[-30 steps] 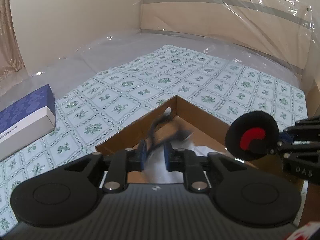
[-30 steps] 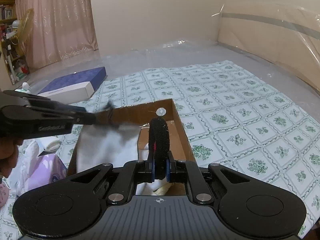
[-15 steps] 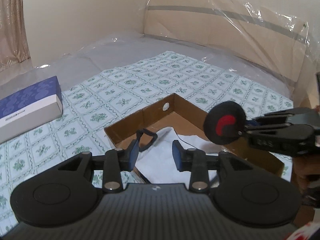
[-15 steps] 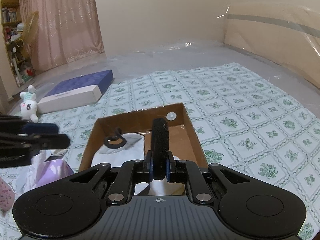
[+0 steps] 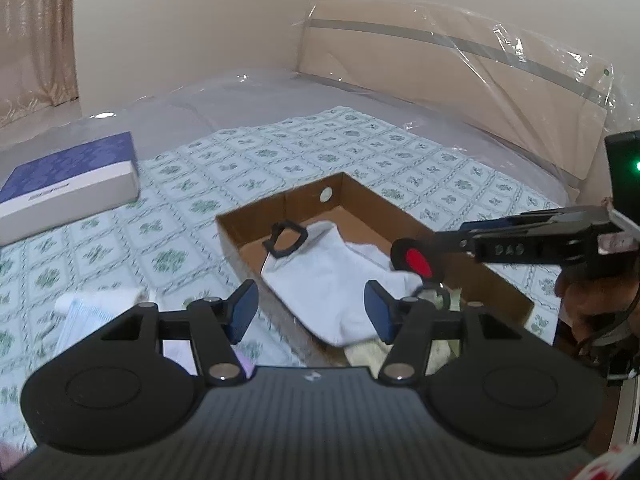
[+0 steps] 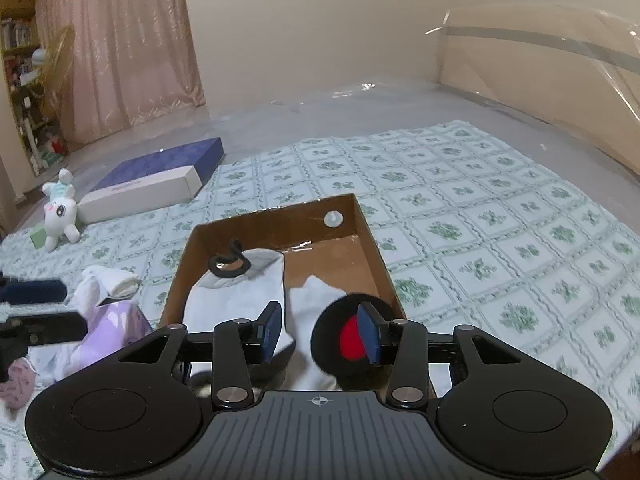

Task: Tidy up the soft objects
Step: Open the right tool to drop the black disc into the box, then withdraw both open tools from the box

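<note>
A brown cardboard box (image 5: 380,204) (image 6: 372,248) sits on the patterned bed sheet. Inside it lies a white sock (image 5: 320,280) (image 6: 232,300) with a black hanger clip (image 5: 286,238) (image 6: 228,264). My left gripper (image 5: 311,312) hangs over the box's near corner, its jaws opening, nothing between them. My right gripper (image 6: 320,332) is low over the box, jaws also opening. A black round pad with a red spot (image 6: 344,336) (image 5: 416,260) tips loose between them, against the right finger. The pads do not press on it.
A blue and white flat box (image 5: 68,188) (image 6: 152,180) lies far left. A white plush bunny (image 6: 60,212), a rolled white sock (image 6: 112,280) and a lilac cloth (image 6: 108,328) lie left of the cardboard box. A plastic-wrapped headboard (image 5: 460,80) stands behind.
My left gripper let go of the white sock, which now lies in the box, and drew back leftwards while widening. My right gripper's jaws spread and the black pad tipped from upright to slanted.
</note>
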`<state>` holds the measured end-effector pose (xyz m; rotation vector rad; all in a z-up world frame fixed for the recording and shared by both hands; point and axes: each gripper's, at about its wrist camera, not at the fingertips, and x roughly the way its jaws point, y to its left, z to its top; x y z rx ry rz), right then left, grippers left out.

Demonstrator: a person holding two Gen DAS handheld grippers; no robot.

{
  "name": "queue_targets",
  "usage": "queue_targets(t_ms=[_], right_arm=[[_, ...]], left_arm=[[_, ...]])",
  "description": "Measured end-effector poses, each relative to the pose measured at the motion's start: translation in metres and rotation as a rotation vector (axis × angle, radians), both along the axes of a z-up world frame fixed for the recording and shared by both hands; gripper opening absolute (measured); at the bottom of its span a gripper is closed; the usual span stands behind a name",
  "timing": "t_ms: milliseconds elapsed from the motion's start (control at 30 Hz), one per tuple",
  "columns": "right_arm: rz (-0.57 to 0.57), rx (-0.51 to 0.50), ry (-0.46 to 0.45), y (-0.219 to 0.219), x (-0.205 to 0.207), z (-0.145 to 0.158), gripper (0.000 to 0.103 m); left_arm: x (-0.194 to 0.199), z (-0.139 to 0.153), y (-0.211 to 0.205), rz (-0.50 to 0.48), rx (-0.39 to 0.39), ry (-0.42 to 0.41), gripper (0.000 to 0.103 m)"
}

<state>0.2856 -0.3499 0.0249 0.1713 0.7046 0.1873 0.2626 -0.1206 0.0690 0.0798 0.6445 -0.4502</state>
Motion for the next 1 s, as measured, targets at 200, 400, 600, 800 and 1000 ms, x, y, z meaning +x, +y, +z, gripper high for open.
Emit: queue_targets(t_ms=[200, 400, 600, 800, 1000], right_arm=[[-0.043, 0.078, 0.027, -0.003, -0.045, 0.005, 0.046], [-0.043, 0.054, 0.020, 0.019, -0.092, 0.010, 0.059], [-0.007, 0.018, 0.015, 0.048, -0.134, 0.012, 0.069], [0.042, 0.025, 0.043, 0.070, -0.162, 0.009, 0.070], [0.086, 0.049, 0.069, 0.095, -0.180, 0.007, 0.070]], left_arm=[[-0.038, -0.003, 0.017, 0.044, -0.016, 0.029, 0.064], [-0.078, -0.009, 0.034, 0.114, -0.017, 0.053, 0.081], [-0.110, -0.010, 0.054, 0.180, -0.046, 0.070, 0.091], [-0.139, -0.012, 0.072, 0.225, -0.058, 0.082, 0.093], [-0.169, -0.015, 0.093, 0.269, -0.049, 0.073, 0.093]])
